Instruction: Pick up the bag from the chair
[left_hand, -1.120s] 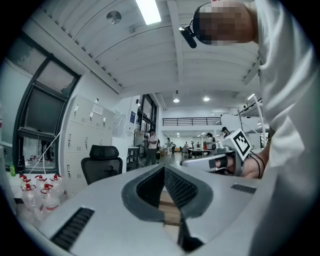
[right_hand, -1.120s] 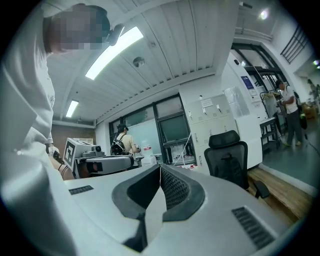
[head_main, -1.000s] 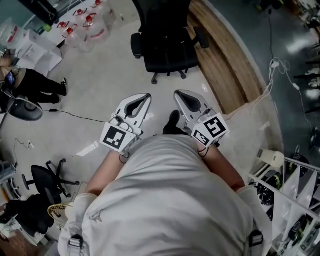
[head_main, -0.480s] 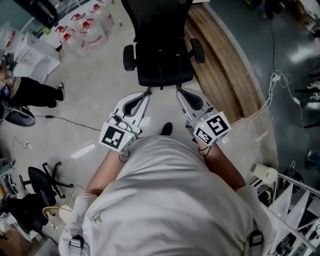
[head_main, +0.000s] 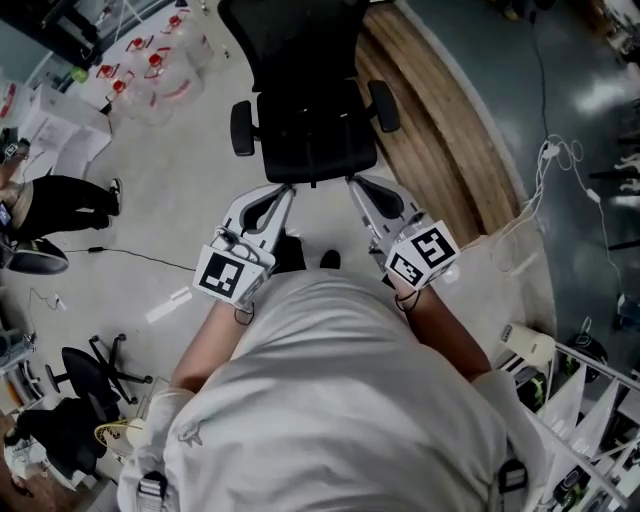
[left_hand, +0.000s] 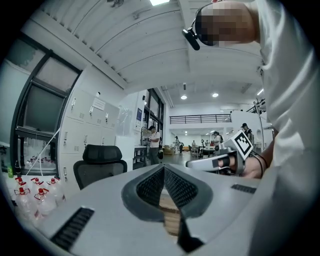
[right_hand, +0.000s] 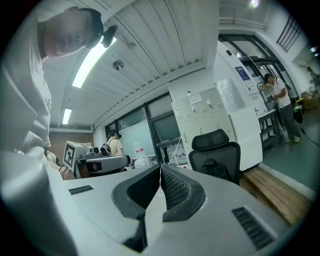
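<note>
A black office chair (head_main: 310, 110) stands just ahead of both grippers in the head view. Its seat is black all over, so I cannot pick out a bag there. In the right gripper view a dark lump (right_hand: 218, 167) sits low against the chair's backrest (right_hand: 216, 150); it may be the bag. My left gripper (head_main: 287, 192) and right gripper (head_main: 352, 186) are held side by side, level, tips near the seat's front edge. Both are shut with nothing between the jaws. The left gripper view shows the chair (left_hand: 100, 167) to the left of the left gripper (left_hand: 163, 167).
A curved wooden platform (head_main: 440, 120) runs to the right of the chair. Clear water bottles with red caps (head_main: 150, 70) stand at the back left. A person's legs (head_main: 60, 190) are at the left, a cable (head_main: 545, 185) trails at the right, and a rack (head_main: 590, 400) is lower right.
The chair has come nearer in the head view, from well ahead to right at the gripper tips. Both grippers stayed shut and side by side.
</note>
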